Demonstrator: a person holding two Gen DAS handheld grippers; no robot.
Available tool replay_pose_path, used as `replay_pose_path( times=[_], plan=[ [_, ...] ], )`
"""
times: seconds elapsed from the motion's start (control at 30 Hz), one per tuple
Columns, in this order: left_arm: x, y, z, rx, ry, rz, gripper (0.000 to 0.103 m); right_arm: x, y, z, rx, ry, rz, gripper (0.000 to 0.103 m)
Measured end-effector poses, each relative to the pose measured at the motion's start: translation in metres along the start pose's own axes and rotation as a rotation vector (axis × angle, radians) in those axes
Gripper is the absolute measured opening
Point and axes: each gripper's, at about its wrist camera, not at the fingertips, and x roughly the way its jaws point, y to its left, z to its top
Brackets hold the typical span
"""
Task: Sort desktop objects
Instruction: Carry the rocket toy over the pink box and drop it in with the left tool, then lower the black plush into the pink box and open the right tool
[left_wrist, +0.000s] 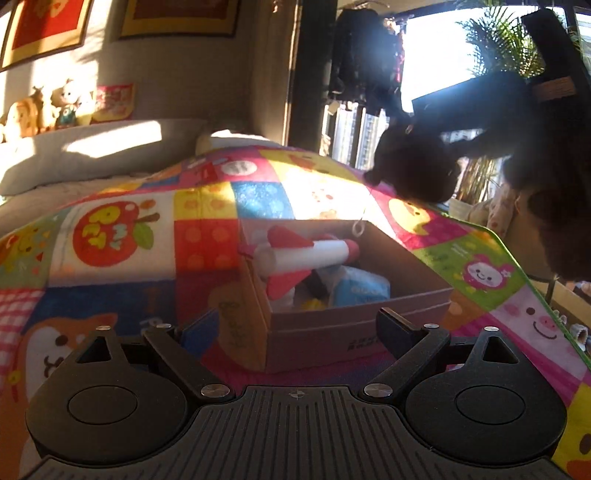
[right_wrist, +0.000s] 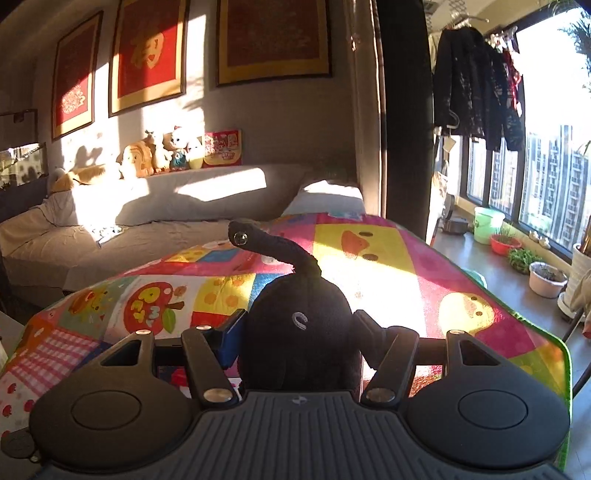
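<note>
Black plush toy (right_wrist: 299, 332) w/ long curved neck sits clamped in right claw (right_wrist: 295, 332), raised over patchwork play mat (right_wrist: 369, 266). Left claw (left_wrist: 291, 332) gapes wide w/ nothing between fingers, just before cardboard box (left_wrist: 354, 325) holding toy rocket (left_wrist: 295, 254) & other bits.

I'm seeing a matt brown cardboard box (left_wrist: 354, 325) on a soft, brightly printed cloth mat (left_wrist: 122, 236); the black toy (right_wrist: 299, 339) looks plush and fuzzy, with a glossy bead eye (right_wrist: 240, 238).
</note>
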Motion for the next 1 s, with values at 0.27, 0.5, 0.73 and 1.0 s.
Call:
replay_pose_path(
  times=[0.27, 0.5, 0.73, 1.0],
  plan=[
    [0.042, -0.020, 0.022, 0.109, -0.028, -0.052, 0.098, 0.071, -0.021, -0.040, 0.148, 0.215, 0.057, 0.065],
    [0.085, -0.030, 0.016, 0.051, 0.085, -0.153, 0.098, 0.048, -0.050, -0.040, 0.167, 0.192, 0.056, 0.065],
    [0.074, -0.032, 0.005, 0.041, 0.109, -0.232, 0.099, 0.058, -0.054, -0.054, 0.179, 0.238, 0.063, 0.065],
    [0.037, -0.003, 0.005, -0.049, -0.019, -0.025, 0.101, 0.089, -0.025, -0.055, 0.180, 0.251, 0.098, 0.054]
  ],
)
